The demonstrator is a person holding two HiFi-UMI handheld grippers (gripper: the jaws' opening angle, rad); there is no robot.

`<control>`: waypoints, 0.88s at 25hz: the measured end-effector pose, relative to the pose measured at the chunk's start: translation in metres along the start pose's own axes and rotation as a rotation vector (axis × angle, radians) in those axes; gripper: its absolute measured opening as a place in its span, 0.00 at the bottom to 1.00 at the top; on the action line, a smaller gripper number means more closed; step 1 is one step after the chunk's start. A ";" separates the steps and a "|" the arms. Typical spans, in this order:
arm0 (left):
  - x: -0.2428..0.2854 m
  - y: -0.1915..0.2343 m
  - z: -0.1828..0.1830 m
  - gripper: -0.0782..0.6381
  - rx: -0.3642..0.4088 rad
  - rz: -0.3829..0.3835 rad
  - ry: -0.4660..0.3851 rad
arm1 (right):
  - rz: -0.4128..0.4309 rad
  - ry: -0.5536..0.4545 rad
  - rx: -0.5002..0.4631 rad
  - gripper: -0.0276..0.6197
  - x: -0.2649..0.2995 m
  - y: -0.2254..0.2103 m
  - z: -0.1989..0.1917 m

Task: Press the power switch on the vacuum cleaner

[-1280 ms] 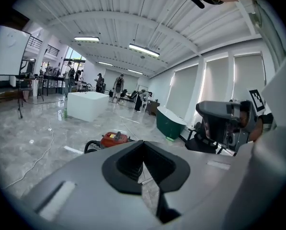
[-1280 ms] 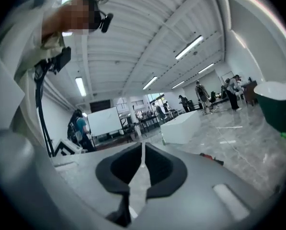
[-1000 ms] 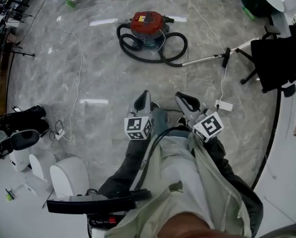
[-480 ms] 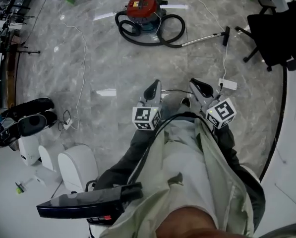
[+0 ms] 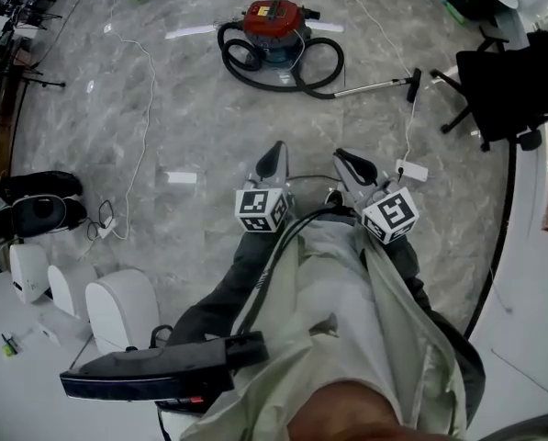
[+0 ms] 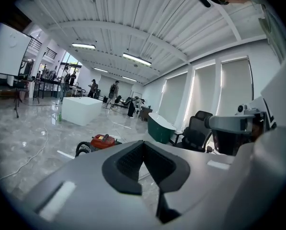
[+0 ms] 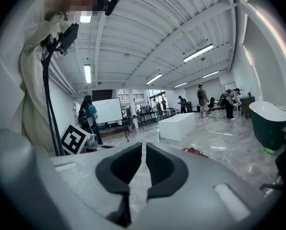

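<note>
The red vacuum cleaner stands on the grey marble floor far ahead, with its black hose coiled around it and its metal wand lying to the right. It also shows small in the left gripper view, the vacuum cleaner, and in the right gripper view as a red body. My left gripper and right gripper are held side by side in front of the person's body, well short of the machine. Both are shut and hold nothing. I cannot make out the power switch.
A black office chair stands at the right. A white cable runs down the floor at the left, and a white power adapter lies near the right gripper. White rounded units sit at the lower left. People stand far off.
The head view has swayed, so the vacuum cleaner sits a little higher in frame than a second ago. Both grippers stay shut in front of the body.
</note>
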State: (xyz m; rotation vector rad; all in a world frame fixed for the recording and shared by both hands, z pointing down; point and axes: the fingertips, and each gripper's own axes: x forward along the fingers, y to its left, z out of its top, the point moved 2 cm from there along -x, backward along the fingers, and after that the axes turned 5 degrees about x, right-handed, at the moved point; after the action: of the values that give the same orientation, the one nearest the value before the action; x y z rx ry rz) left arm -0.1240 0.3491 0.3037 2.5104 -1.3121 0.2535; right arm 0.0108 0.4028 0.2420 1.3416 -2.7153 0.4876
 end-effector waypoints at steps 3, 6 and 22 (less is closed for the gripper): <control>-0.004 0.010 -0.004 0.12 -0.009 -0.005 0.017 | -0.039 0.018 -0.002 0.05 0.010 0.004 -0.001; -0.002 0.016 -0.005 0.12 -0.009 -0.023 0.029 | -0.095 0.030 0.024 0.05 0.013 -0.001 -0.005; 0.016 0.012 -0.005 0.12 0.011 -0.100 0.057 | -0.195 0.024 0.069 0.05 0.014 -0.020 -0.010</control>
State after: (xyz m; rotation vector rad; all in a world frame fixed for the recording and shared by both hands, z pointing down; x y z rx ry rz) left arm -0.1249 0.3325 0.3152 2.5497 -1.1628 0.3088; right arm 0.0173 0.3837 0.2597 1.5858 -2.5352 0.5789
